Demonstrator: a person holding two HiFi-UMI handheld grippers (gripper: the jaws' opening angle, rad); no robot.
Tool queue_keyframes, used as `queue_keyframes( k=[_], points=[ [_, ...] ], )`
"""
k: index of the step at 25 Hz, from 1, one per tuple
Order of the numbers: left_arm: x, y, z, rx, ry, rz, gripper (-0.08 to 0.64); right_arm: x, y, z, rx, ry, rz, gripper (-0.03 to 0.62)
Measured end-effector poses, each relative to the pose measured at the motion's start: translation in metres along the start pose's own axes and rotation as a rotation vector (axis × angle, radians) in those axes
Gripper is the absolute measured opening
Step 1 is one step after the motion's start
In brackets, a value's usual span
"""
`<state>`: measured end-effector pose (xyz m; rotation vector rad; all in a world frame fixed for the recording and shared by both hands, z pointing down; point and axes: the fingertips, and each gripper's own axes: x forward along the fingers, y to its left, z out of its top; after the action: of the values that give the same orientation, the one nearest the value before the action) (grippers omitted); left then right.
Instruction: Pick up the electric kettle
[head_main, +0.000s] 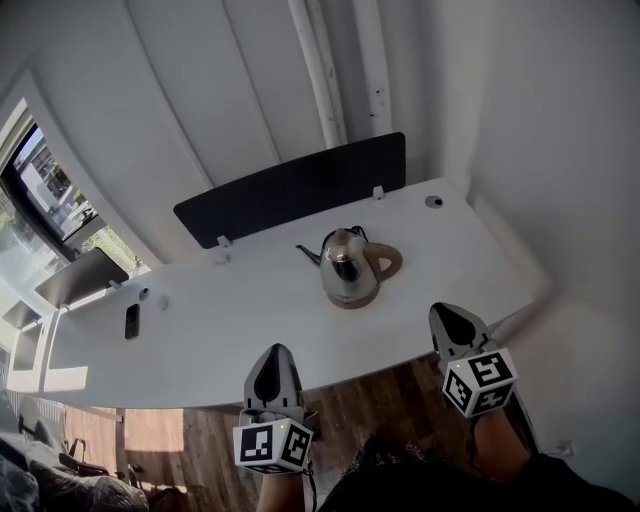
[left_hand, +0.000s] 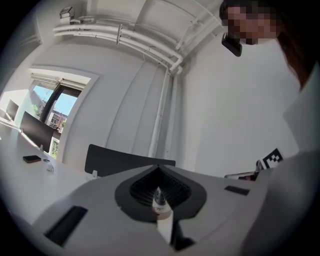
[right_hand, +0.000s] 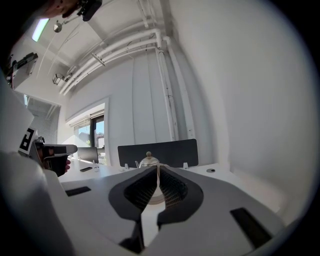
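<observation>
Left gripper (head_main: 274, 352) and right gripper (head_main: 450, 312) at the near edge of the white table (head_main: 230, 310); both pairs of jaws closed tip to tip, holding nothing; electric kettle (head_main: 348, 265) upright on the table, at 1 o'clock from the left gripper and 11 o'clock from the right, well apart from both; dark panel (head_main: 290, 190) at 12 o'clock beyond it.

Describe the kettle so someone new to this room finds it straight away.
Find the long white desk, then the dark divider panel along its far edge. In front of it stands the kettle: the one tall, shiny metal thing there, with a brown handle.
</observation>
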<state>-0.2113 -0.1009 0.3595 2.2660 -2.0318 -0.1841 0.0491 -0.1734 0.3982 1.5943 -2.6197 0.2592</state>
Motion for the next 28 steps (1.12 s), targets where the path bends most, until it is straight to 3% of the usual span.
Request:
queue_keyframes(
  k=[11,19,28],
  points=[
    [0.041,0.019,-0.003,-0.028,0.022,-0.103,-0.009,0.04,0.002,0.001,0.009,0.018,-0.063,0.012],
    [0.062,0.028,-0.008,-0.035,0.032,-0.096,-0.009,0.063,-0.004,-0.005,0.019,0.04,-0.063,0.044],
    [0.096,0.029,-0.005,-0.012,0.023,-0.074,-0.009,0.105,-0.016,-0.005,0.041,0.057,0.006,0.064]
  ],
)
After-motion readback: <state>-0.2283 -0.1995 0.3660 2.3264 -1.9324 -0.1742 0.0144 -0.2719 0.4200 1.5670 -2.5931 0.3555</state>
